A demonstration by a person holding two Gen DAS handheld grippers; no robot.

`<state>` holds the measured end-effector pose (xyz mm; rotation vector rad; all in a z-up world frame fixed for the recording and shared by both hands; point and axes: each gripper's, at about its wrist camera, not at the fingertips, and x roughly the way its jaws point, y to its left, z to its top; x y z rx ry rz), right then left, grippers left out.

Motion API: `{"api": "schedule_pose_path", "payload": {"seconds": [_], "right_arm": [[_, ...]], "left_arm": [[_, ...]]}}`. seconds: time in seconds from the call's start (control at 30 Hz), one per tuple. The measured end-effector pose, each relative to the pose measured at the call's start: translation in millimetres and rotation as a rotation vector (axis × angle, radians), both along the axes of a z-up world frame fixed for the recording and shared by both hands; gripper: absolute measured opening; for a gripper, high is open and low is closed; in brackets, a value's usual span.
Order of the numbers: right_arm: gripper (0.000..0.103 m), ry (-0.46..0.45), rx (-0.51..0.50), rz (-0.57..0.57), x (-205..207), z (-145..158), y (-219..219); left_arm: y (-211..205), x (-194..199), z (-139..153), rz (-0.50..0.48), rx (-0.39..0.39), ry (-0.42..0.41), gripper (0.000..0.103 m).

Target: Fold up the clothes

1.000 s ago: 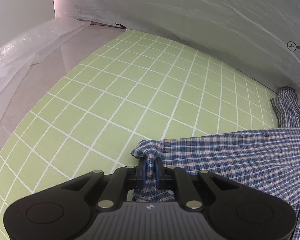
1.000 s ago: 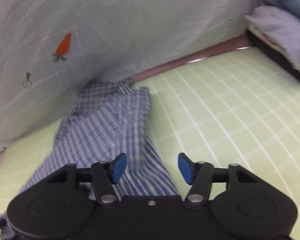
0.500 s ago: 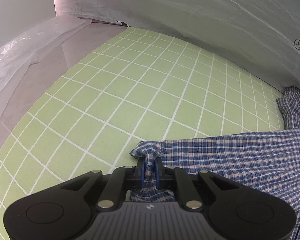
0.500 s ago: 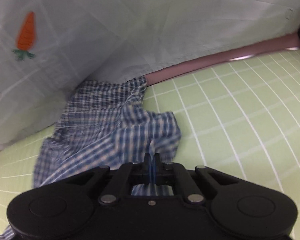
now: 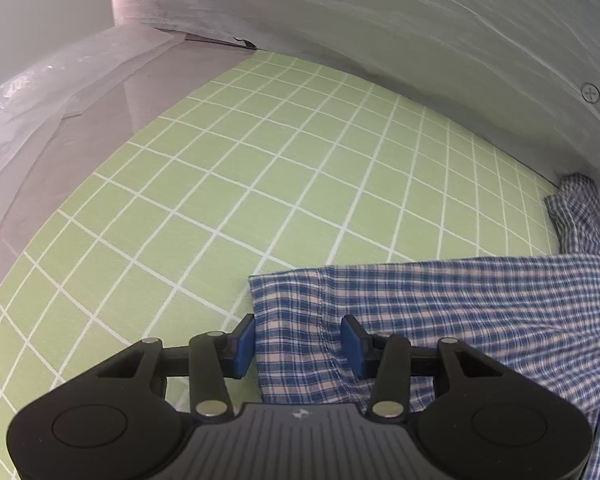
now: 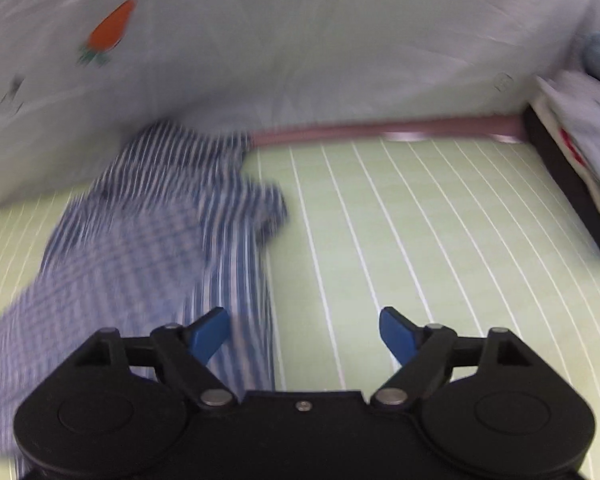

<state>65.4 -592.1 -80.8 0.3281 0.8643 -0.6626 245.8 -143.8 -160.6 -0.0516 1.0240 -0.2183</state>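
Observation:
A blue and white plaid shirt (image 5: pixel 440 312) lies flat on the green grid mat (image 5: pixel 260 184). Its left corner lies under my left gripper (image 5: pixel 298 344), which is open with the cloth loose between the blue fingers. In the right wrist view the same shirt (image 6: pixel 160 240) is blurred and spread at the left. My right gripper (image 6: pixel 304 330) is open and empty, over the shirt's right edge and the mat (image 6: pixel 420 240).
A pale sheet with a carrot print (image 6: pixel 112 32) hangs behind the mat. Crinkled clear plastic (image 5: pixel 32 96) lies at the far left. A stack of folded clothes on a dark tray (image 6: pixel 580 160) stands at the right edge.
Both grippers have opened and let go of the shirt. The corner in the left gripper has dropped flat on the mat. The right gripper pulled back and swung right.

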Motion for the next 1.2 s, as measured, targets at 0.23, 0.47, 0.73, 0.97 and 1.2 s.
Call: {"api": "schedule_pose_path", "payload": {"seconds": [0.23, 0.47, 0.73, 0.97, 1.2], "right_arm": [[0.088, 0.015, 0.065, -0.081, -76, -1, 57], [0.089, 0.045, 0.063, -0.109, -121, -1, 87], [0.089, 0.05, 0.077, -0.116, -158, -2, 97], [0.089, 0.056, 0.092, -0.102, -190, -6, 94], [0.089, 0.049, 0.103, -0.11, -227, -7, 84]], "left_arm": [[-5, -10, 5, -0.07, -0.04, 0.005, 0.009], [-13, -38, 35, -0.149, -0.086, -0.073, 0.006], [-51, -102, 54, -0.307, -0.162, -0.144, 0.006], [-115, -186, 53, -0.512, -0.227, -0.101, 0.006], [-166, -267, 33, -0.689, -0.148, 0.011, 0.022]]}}
